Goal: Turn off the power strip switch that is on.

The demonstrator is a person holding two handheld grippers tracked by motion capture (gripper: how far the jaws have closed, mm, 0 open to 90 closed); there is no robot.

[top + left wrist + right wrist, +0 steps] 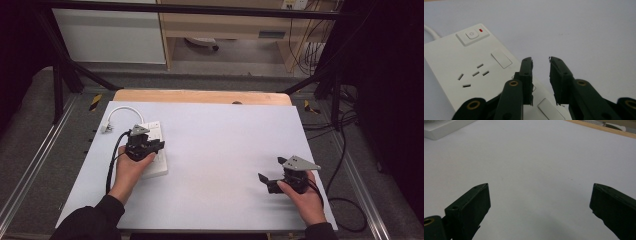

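A white power strip [156, 169] lies at the left of the white board, its cable [118, 110] curling back to a plug [105, 128]. My left gripper [158, 146] hovers over the strip. In the left gripper view its jaws [541, 60] stand a small gap apart with nothing between them, just above the power strip [454, 57]. A push switch [472, 34] and a red light [481, 30] sit at the strip's far end. My right gripper [270, 170] rests low at the board's right, wide open [540, 188] over bare board.
The white board [225, 135] lies on a wooden table whose edge [200, 96] shows at the back. A corner of the power strip [441, 127] appears far off in the right gripper view. Black frame posts and cables stand around the table.
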